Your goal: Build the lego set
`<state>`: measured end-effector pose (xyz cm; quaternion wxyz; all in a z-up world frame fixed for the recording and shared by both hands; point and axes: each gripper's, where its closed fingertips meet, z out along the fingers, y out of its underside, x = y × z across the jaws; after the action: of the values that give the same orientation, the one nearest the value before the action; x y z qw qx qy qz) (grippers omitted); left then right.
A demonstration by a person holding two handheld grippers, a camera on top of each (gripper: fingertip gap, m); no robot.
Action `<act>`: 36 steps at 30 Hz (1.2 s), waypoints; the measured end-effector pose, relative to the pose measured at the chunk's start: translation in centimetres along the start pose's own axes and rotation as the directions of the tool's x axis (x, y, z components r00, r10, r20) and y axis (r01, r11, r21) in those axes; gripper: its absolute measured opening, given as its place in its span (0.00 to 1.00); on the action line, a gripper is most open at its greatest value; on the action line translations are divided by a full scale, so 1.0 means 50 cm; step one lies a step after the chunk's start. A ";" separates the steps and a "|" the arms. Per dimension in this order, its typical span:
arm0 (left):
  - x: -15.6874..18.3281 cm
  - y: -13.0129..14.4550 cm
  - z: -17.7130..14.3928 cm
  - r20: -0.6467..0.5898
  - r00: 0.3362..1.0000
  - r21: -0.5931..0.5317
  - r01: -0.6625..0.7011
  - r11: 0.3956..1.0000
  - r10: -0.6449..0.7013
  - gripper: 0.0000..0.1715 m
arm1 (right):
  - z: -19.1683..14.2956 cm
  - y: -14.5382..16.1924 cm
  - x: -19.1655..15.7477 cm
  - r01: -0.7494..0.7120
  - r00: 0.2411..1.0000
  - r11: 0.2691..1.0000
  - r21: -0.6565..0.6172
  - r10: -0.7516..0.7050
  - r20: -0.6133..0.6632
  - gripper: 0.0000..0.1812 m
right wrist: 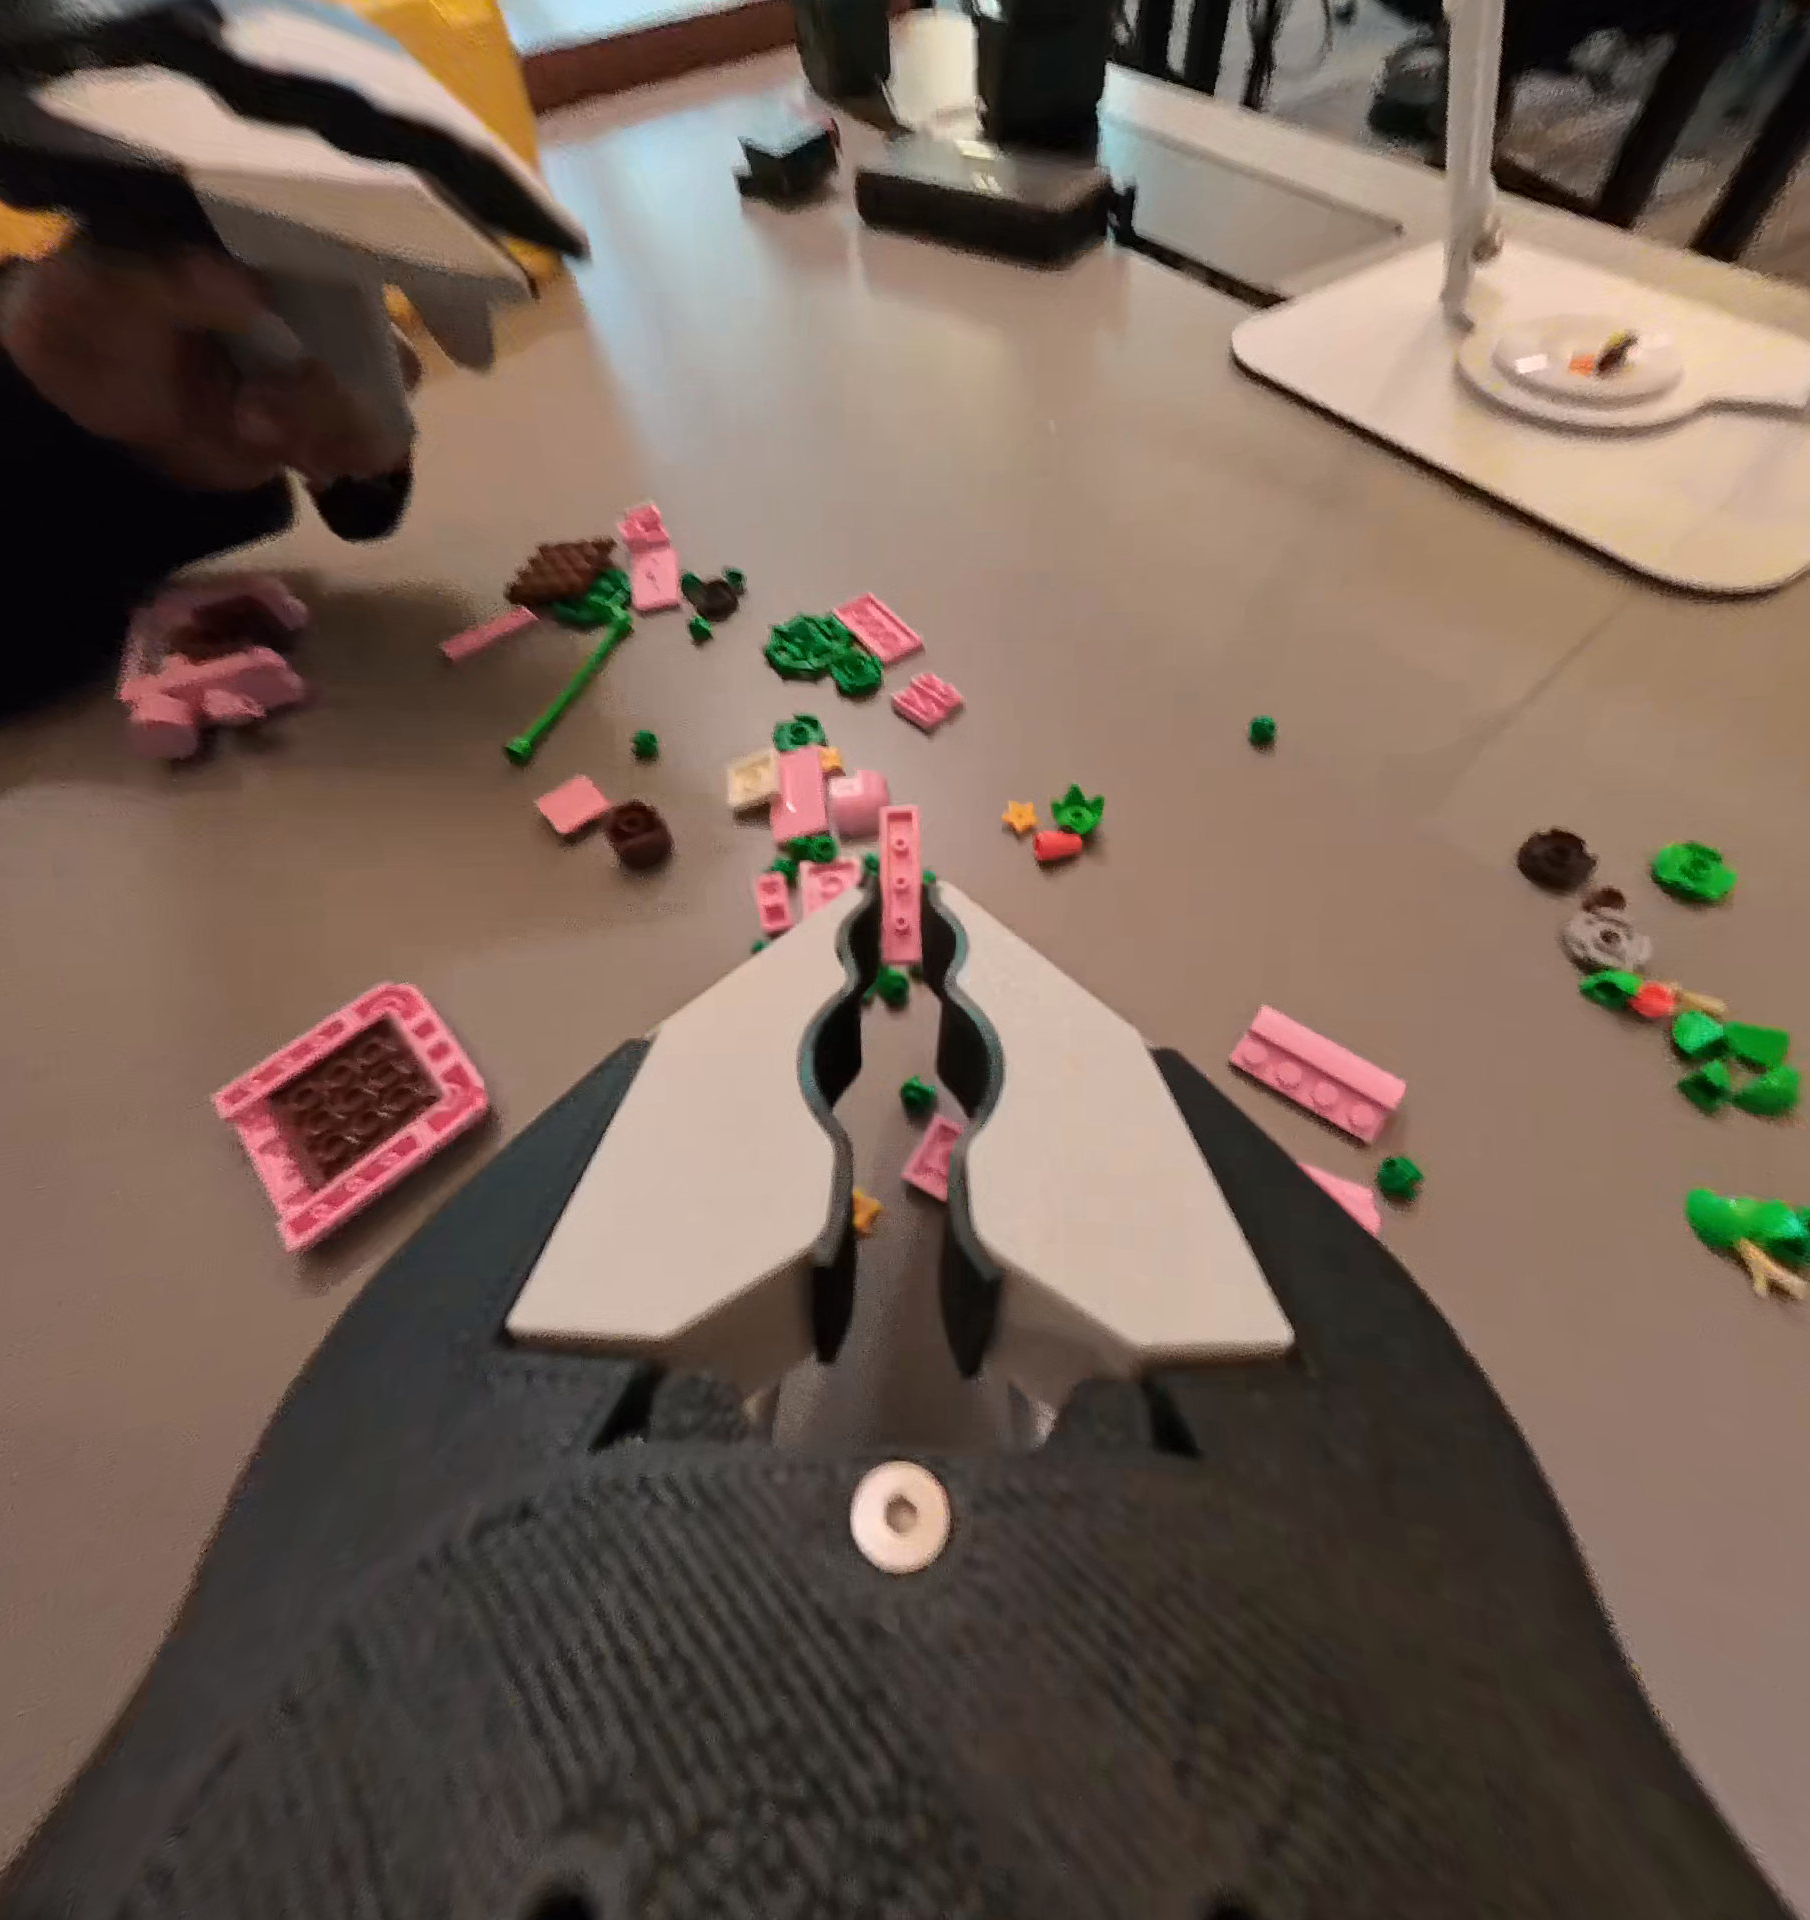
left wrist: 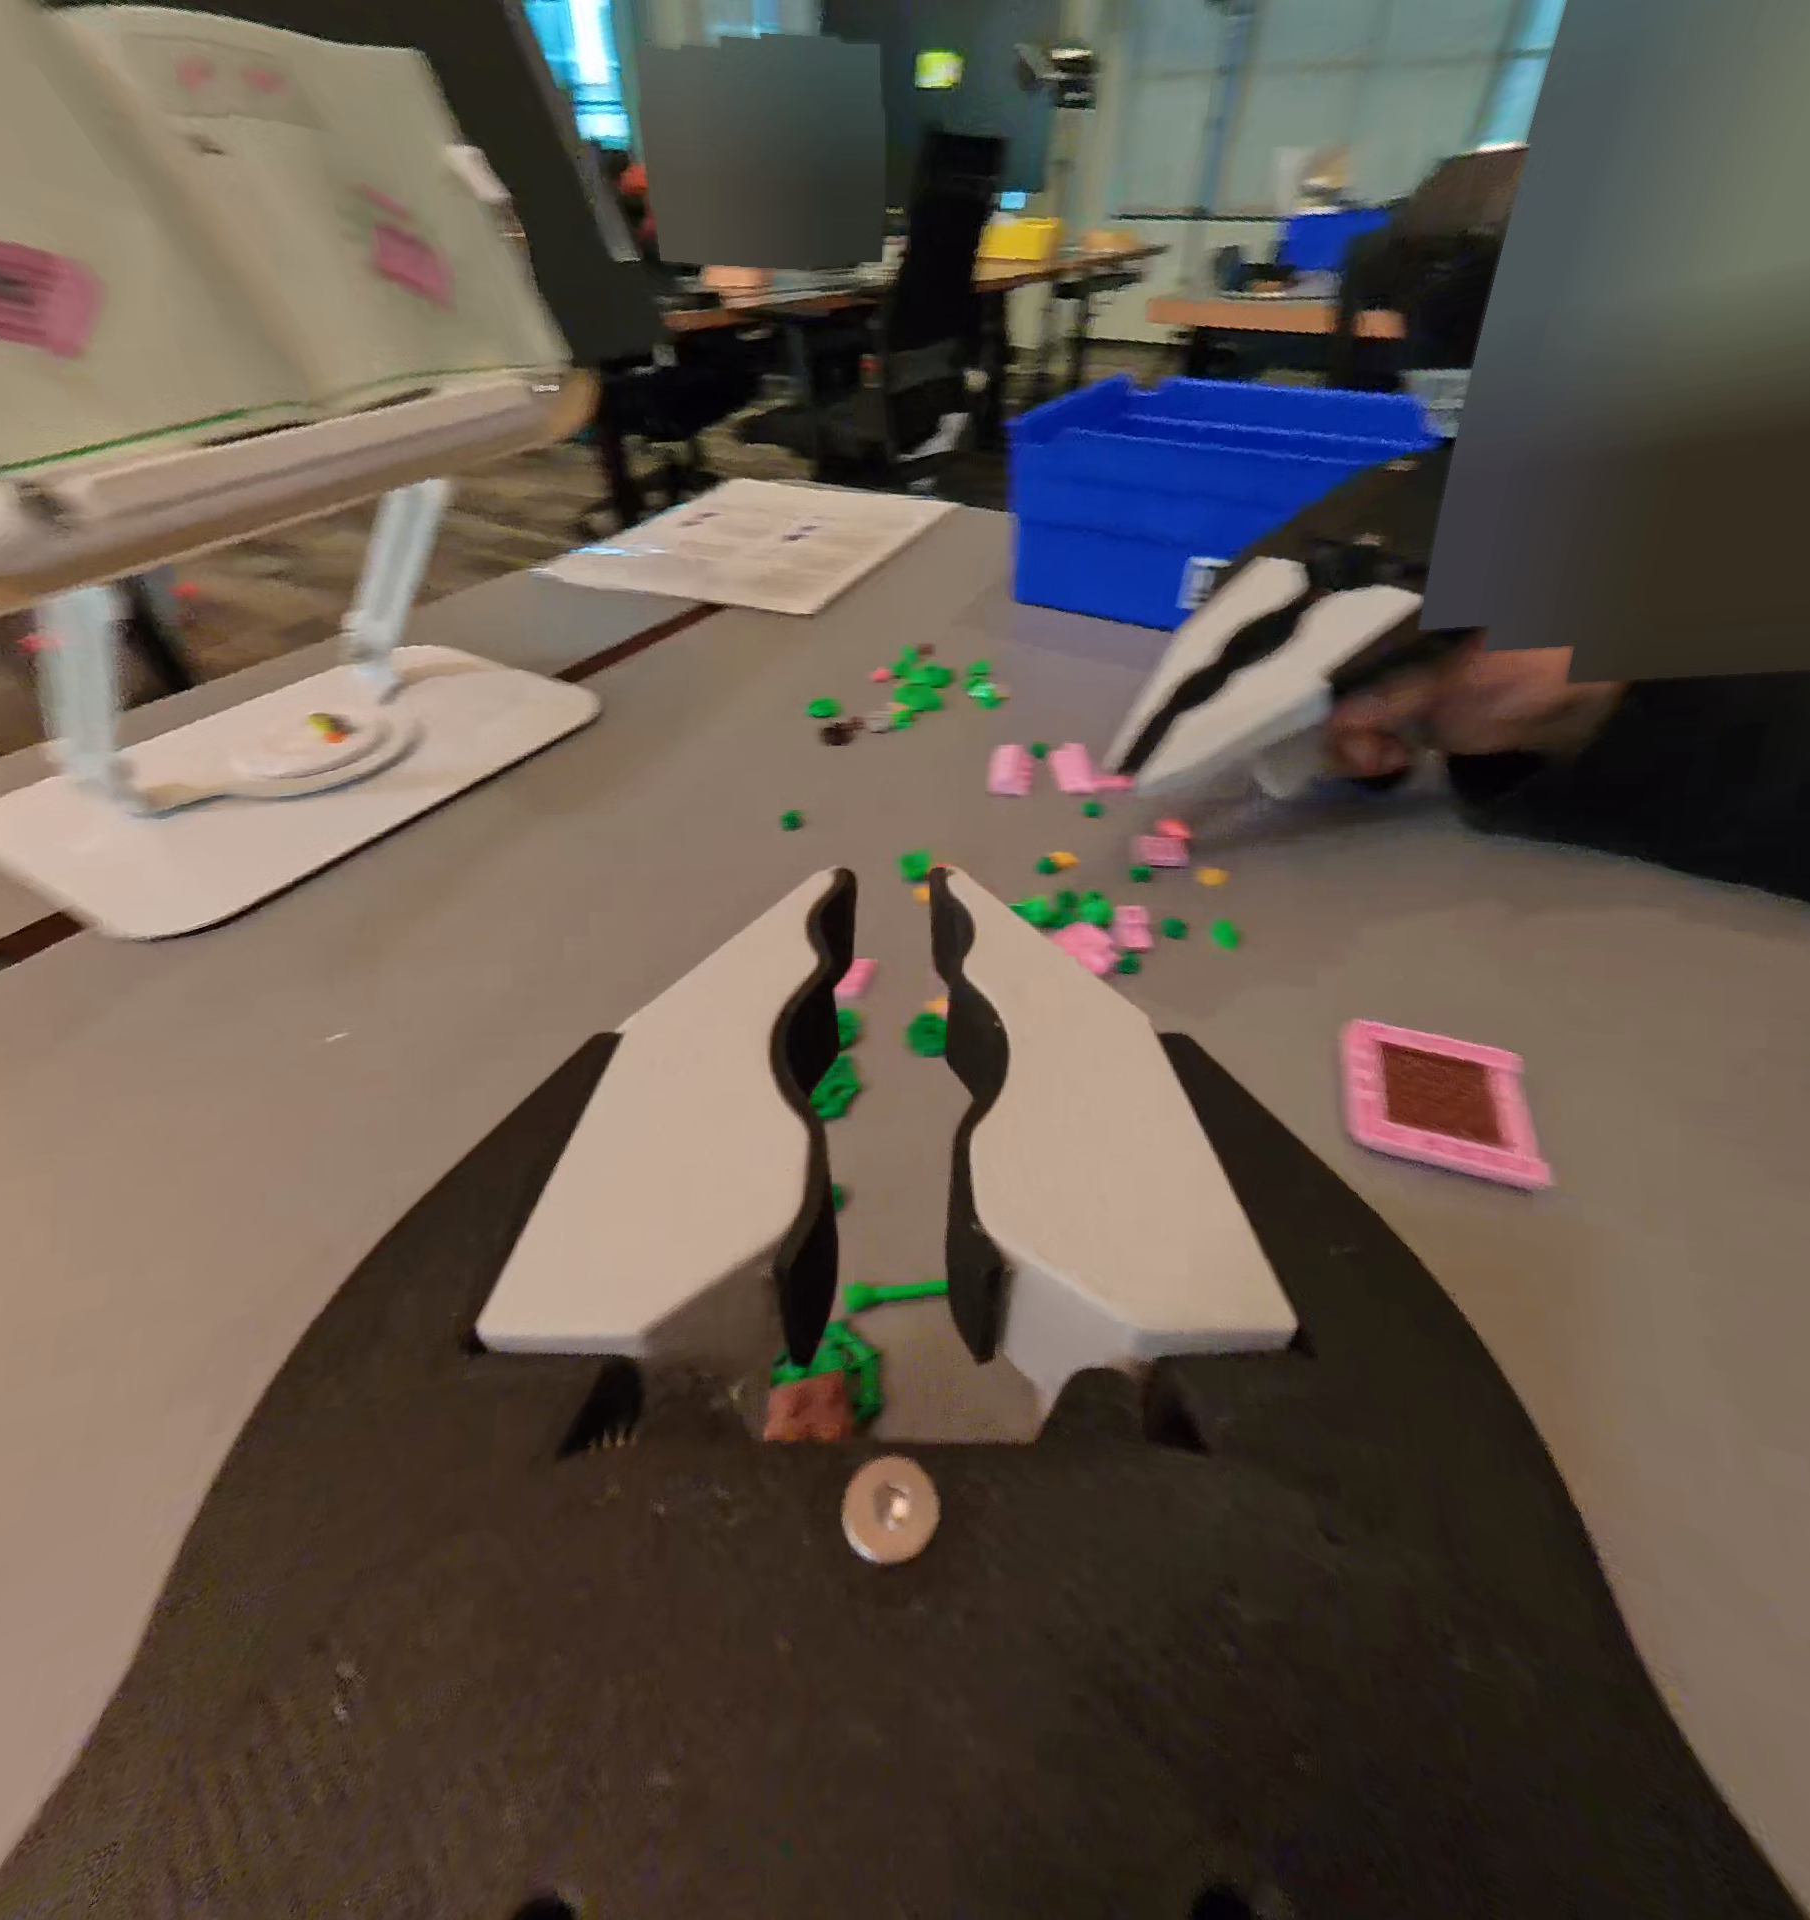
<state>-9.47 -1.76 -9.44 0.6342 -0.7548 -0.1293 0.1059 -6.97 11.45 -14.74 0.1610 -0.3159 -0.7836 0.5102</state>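
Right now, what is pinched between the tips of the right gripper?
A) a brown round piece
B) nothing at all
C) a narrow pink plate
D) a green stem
C: in the right wrist view the right gripper has its fingertips closed on a narrow pink plate, which sticks out past the tips, above the table.

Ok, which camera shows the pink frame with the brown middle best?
The right wrist view: the pink frame lies near, its brown studs distinct. The left wrist view shows the pink frame smaller, at an angle, its studs blurred.
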 end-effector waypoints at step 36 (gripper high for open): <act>0.268 0.072 0.049 -0.427 0.857 -0.081 -0.353 0.932 0.288 0.10 | -0.009 -0.013 -0.244 -0.056 0.784 0.998 -0.004 0.046 0.619 0.03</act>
<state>2.58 4.34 -13.35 0.5594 -0.8183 0.1260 0.0397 2.19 3.50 -13.10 -0.1157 -0.1513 -0.7805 0.5954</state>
